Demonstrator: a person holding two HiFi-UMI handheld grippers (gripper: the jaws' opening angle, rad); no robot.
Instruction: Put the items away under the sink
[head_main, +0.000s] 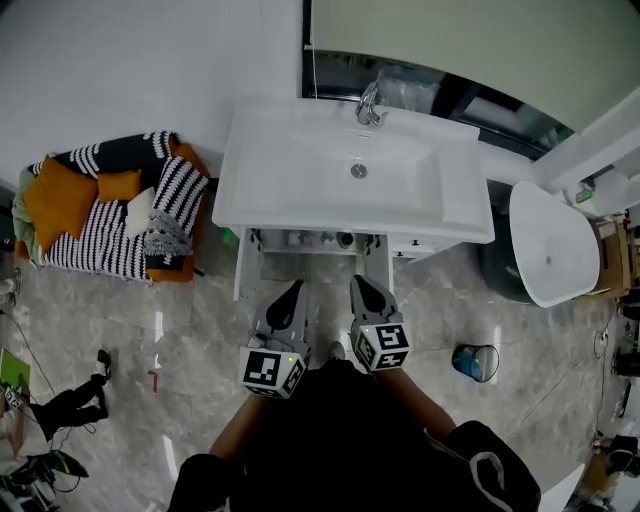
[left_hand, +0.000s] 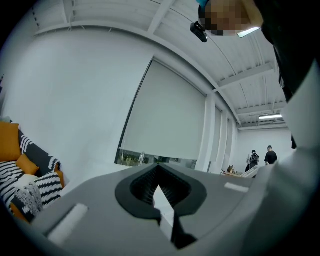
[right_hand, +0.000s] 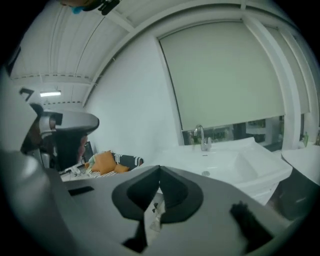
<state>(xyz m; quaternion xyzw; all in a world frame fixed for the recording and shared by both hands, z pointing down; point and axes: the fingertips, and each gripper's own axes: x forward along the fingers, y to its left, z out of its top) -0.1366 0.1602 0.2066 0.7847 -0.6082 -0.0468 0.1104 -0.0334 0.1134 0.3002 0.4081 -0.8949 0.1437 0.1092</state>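
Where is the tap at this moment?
In the head view the tap stands midway along the back rim of the white sink, just behind the drain.

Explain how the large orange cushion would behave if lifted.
The orange cushion looks plump and soft, so it would probably sag and feel light. Its flat shape, resting on striped cushions, suggests it would slide, not roll.

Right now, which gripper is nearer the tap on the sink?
Right. The right gripper is almost in line with the tap, short of the sink; the left gripper is beside it, further left.
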